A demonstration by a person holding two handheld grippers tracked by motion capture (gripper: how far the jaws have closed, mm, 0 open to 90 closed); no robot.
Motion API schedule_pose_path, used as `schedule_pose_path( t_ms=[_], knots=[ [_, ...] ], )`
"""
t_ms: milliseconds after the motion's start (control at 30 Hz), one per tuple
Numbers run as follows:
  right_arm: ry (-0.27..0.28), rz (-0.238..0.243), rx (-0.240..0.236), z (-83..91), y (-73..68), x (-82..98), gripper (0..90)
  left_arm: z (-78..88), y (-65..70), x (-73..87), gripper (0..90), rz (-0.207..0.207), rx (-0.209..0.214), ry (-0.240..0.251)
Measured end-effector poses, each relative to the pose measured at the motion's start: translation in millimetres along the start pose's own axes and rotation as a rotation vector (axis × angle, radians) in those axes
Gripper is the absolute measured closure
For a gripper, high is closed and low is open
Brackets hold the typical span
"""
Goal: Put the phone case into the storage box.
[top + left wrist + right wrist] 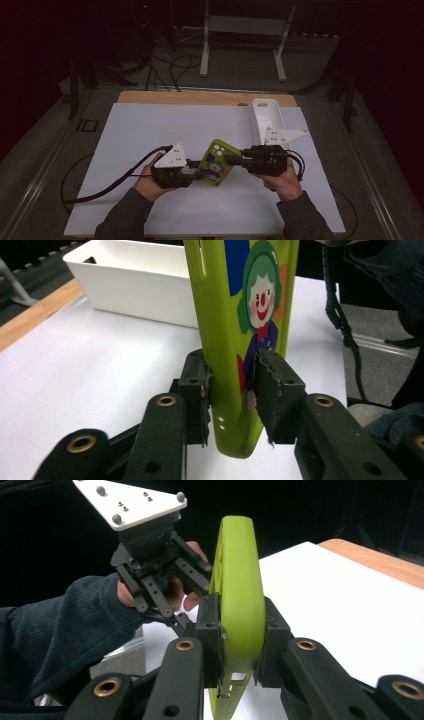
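Currently the green phone case (pixel 216 163) is off the table, held in the air between the 2 grippers above the white mat (pixel 150 130), near its front middle.

Right gripper (pixel 235 159): clamped on the case's upper end; in the right gripper view both pads press on the 2 faces of the case (pixel 237 595), seen edge-on.

Left gripper (pixel 196 175): at the case's lower end. In the left gripper view the case (pixel 240 340) stands upright between the jaws; the left pad (pixel 196 385) touches its edge and the other pad sits against the printed clown face. I read this as a grip just made, though how firm it is I cannot tell.

White bin (pixel 267 122): at the mat's far right, well apart from the case. Nothing visible inside it from these angles.

Progress, as judged:
- Done: case lifted; 2 grips set, 1 at each end.
- In hand: likely a handover between grippers, or a 2-handed carry.
- Left: 1 gripper to let go, if it is a handover; then the case to be set down, perhaps in the bin. Not yet begun.

Risk: the case is thin and slick, and could twist if 1 side releases early.
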State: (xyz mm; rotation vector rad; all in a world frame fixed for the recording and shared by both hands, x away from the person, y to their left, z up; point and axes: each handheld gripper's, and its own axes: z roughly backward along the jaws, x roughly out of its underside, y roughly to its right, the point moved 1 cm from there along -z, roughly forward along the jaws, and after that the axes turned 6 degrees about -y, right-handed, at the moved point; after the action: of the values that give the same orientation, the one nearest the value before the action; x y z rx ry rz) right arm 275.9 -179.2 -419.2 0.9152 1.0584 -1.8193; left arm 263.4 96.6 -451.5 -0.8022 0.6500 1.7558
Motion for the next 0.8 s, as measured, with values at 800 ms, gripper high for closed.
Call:
schedule_pose_path(
  t_ms=[800],
  knots=[
    [0.005,-0.029,0.17,0.9,5.3,-1.4,48.0,-3.5,3.9,0.0,78.1,0.053,-0.08,0.053]
  ],
)
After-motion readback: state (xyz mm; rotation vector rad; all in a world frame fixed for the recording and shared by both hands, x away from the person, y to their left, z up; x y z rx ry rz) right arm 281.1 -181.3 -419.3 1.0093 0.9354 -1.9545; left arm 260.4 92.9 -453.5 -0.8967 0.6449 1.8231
